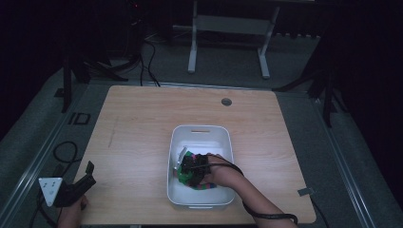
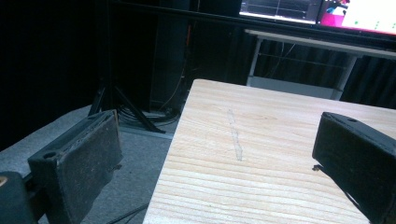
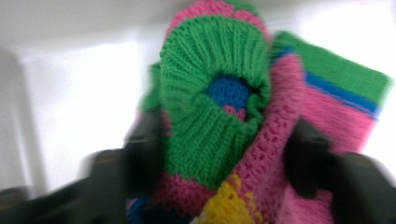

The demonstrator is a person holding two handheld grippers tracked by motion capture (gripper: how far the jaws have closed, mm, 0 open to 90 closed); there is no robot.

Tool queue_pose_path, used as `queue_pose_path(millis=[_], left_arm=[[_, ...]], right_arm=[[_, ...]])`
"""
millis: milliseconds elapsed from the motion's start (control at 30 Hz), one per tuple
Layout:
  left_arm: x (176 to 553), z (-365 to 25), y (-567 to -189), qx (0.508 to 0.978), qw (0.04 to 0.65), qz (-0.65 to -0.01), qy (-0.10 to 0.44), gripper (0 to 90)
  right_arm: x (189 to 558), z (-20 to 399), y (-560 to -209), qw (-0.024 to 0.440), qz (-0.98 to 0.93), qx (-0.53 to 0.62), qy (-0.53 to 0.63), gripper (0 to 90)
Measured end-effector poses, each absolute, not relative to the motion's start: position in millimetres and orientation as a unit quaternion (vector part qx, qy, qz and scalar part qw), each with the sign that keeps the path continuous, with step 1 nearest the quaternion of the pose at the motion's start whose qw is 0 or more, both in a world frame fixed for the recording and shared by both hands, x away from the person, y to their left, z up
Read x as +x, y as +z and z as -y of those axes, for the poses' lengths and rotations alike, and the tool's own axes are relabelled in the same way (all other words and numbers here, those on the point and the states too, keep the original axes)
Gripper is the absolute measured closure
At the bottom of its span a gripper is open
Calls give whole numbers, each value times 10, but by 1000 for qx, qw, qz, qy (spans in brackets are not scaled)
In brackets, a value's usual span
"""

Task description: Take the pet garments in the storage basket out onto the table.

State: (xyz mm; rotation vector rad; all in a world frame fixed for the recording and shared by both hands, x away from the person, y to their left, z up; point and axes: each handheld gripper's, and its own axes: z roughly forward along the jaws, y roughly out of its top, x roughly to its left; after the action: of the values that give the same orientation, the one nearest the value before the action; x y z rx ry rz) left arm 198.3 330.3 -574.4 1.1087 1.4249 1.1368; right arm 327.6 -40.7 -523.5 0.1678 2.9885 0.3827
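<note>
A knitted piece (image 1: pixel 194 181) striped in green, pink, blue and yellow lies inside a white plastic bin (image 1: pixel 200 128) on the wooden table (image 1: pixel 138 123). My right gripper (image 1: pixel 190 166) reaches down into the bin. In the right gripper view the knitted piece (image 3: pixel 215 93) bulges up between the two blurred jaws, which press on it from both sides, so my right gripper (image 3: pixel 222 154) is shut on it. My left gripper (image 1: pixel 90 173) hovers at the table's front left corner, far from the bin. The left gripper (image 2: pixel 217 140) is open, with bare wood between its jaws.
A round cable hole (image 1: pixel 226 101) sits near the table's far edge. Behind the table stands a white desk frame (image 1: pixel 228 28). Cables (image 1: pixel 64 152) lie on the grey floor to the left. The room around is dark.
</note>
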Motion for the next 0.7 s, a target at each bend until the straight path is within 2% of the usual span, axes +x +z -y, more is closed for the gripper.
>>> queue_pose_path(millis=[100,200,367,700], left_arm=[[1984,-3305,-5744,455,483,-585,466,18],[1984,-3308,-5743,455,483,-586,465,18],[1984,-3307,-5743,455,484,-586,465,18],[1985,-3308,-5743,455,483,-586,465,18]], right_arm=[[3263,402,-5221,90,-987,58,124,620],[3258,414,-5193,97,-984,64,132,662],[3279,481,-5017,91,-978,78,168,672],[3261,607,-4367,112,-959,85,246,672]])
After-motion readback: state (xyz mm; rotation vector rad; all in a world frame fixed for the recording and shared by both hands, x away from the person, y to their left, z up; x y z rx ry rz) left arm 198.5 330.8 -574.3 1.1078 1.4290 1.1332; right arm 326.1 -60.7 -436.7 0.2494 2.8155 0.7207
